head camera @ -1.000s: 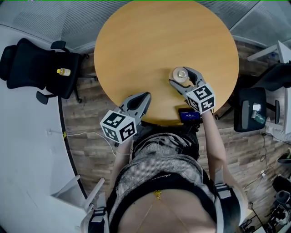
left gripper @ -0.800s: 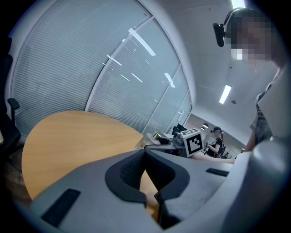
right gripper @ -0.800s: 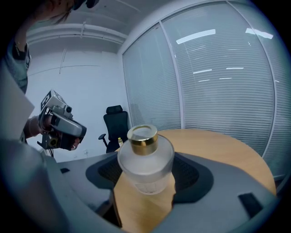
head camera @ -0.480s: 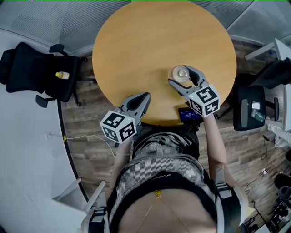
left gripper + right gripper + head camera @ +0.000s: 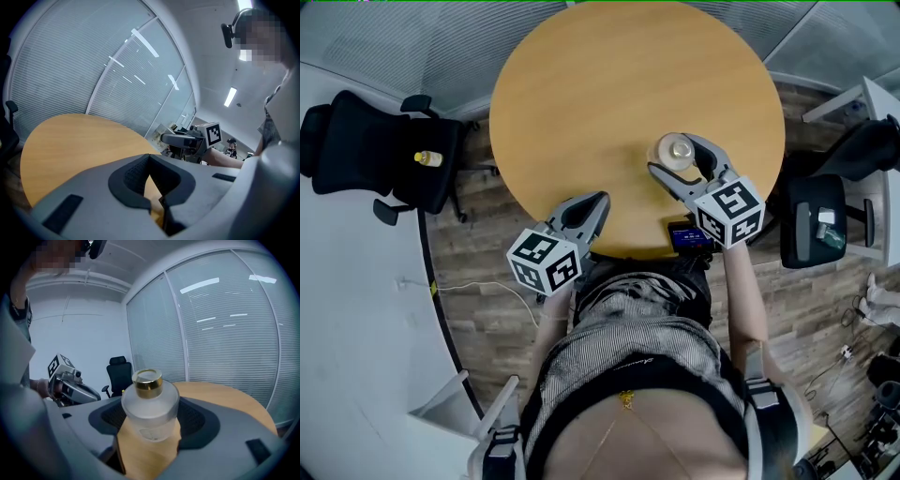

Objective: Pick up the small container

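The right tongs (image 5: 675, 157) stand spread around the small container (image 5: 150, 404), upright on the table's (image 5: 609, 84) near right part, the left tongs (image 5: 598, 199) pressed together, empty; the grasp seems in hand, next needing a firm squeeze, then a lift.

On the round table (image 5: 619, 94), toward its near right: the small container (image 5: 676, 150), upright on the top, between the spread jaws of the right gripper (image 5: 678, 157), reaching in from the table's near right edge. At the table's near edge, left of the container and well apart from it: the left gripper (image 5: 598, 200), jaws together, tips over the rim. At the same near edge, beside the right gripper's cube: a small flat device (image 5: 688, 236). Left of the table: an office chair (image 5: 356, 141), a little bottle (image 5: 428, 157) on it. Right of the table: a second chair (image 5: 811, 230).
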The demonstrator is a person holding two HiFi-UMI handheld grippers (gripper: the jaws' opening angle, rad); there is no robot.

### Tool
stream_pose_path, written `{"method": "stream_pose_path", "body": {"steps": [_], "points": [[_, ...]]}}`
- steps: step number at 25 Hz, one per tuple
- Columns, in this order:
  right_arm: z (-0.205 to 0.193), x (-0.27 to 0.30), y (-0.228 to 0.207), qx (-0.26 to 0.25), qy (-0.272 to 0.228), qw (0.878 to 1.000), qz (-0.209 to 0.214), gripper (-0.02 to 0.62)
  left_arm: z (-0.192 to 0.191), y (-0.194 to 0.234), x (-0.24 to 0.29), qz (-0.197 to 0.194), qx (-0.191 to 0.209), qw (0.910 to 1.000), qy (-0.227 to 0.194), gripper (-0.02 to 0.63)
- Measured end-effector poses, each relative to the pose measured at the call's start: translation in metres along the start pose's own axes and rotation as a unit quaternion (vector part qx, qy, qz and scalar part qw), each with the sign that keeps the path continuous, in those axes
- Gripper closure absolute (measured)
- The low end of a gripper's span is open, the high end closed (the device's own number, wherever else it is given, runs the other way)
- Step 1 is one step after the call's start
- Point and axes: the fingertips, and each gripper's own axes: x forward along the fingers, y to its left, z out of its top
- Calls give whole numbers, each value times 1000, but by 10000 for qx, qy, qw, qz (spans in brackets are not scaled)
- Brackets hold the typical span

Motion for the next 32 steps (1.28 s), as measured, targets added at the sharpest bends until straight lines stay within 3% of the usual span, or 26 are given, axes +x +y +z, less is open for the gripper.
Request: {"method": "stream_pose_path", "body": {"steps": [32], "points": [[80, -44, 22, -132, -633, 9979, -40, 258, -3, -15, 8, -287, 37, 9996, 66, 601]]}}
